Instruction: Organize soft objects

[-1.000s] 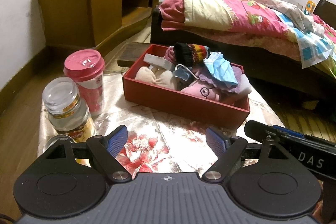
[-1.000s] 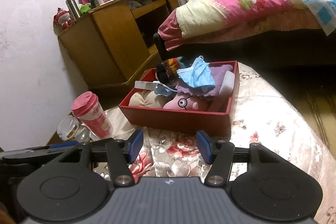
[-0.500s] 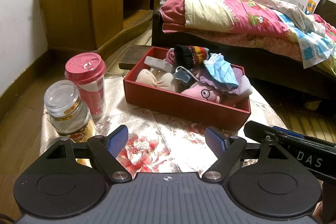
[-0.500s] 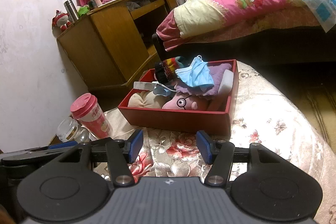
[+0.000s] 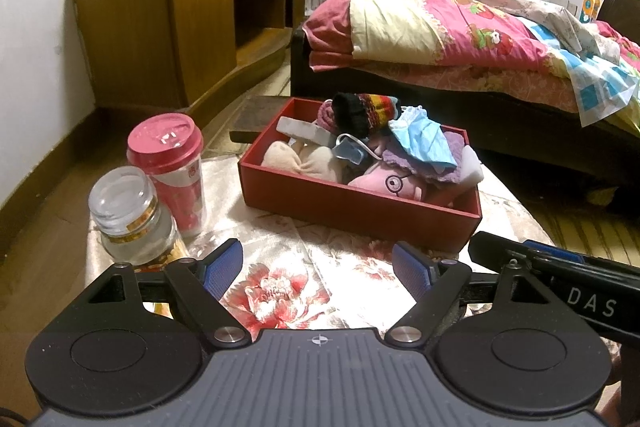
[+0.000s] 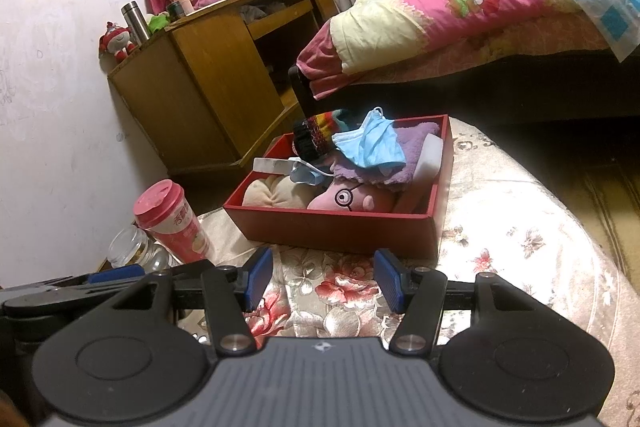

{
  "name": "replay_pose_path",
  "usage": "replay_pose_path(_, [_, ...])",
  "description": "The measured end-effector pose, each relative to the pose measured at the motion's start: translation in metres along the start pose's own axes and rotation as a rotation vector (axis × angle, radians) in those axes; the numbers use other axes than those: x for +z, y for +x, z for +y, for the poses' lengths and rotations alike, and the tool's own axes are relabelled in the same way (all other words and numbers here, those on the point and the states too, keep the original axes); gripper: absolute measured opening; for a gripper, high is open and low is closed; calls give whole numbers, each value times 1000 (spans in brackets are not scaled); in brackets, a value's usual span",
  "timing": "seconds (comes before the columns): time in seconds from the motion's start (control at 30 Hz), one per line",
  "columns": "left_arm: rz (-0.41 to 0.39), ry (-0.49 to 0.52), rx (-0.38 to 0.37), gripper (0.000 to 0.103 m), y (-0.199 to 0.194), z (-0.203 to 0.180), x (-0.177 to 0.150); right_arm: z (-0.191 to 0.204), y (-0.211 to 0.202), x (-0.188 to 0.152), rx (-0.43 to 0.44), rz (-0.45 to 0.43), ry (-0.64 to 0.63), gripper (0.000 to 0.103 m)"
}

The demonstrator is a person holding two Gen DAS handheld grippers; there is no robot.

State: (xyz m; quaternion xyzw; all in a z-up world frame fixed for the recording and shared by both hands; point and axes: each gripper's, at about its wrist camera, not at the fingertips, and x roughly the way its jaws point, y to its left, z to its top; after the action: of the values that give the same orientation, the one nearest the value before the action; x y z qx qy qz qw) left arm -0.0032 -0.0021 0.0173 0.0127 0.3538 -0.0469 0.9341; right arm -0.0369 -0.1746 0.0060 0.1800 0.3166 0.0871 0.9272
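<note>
A: Your left tool [image 5: 318, 265] is spread wide with nothing in it, hovering over the floral tabletop [image 5: 280, 291]. Right tool [image 6: 323, 277]?

B: Yours is gaping too, empty. Just past both sits the red box [image 6: 340, 227], stuffed: blue face mask [image 6: 372, 143] on top, pink plush [image 6: 346, 199] and beige plush [image 5: 300, 161] below. The pink-lidded cup [image 5: 170, 167] and glass jar [image 5: 128, 215] stand left of it.

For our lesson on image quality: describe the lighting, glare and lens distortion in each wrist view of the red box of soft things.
Left wrist view: warm indoor light, glare on the glass jar lid and pink cup lid, fisheye bending at the edges; the red box is sharp. Right wrist view: tablecloth overexposed, horizon tilted, dark corners; both grippers, left gripper and right gripper, open and empty.
</note>
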Motion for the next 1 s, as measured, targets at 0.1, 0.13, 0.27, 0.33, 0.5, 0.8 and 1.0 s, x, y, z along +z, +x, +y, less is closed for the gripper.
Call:
replay_pose_path(0.1, [3, 0, 1, 80, 0, 1, 0, 0, 0, 0, 0, 1, 0, 27])
replay_pose_path(0.13, [4, -1, 1, 80, 0, 1, 0, 0, 0, 0, 0, -1, 0, 27])
replay_pose_path(0.27, [-5, 14, 13, 81, -1, 0, 0, 0, 0, -1, 2, -1, -2, 27])
replay_pose_path(0.33, [-14, 26, 19, 81, -2, -1, 0, 0, -1, -1, 2, -2, -4, 27])
replay_pose_path(0.5, [-9, 29, 15, 81, -2, -1, 0, 0, -1, -1, 4, -4, -4, 27])
replay_pose_path(0.8, [-2, 13, -16, 86, 2, 2, 0, 0, -3, 0, 4, -15, 0, 27])
replay_pose_path(1.0, [-52, 17, -15, 98, -2, 5, 0, -8, -13, 6, -2, -80, 42, 33])
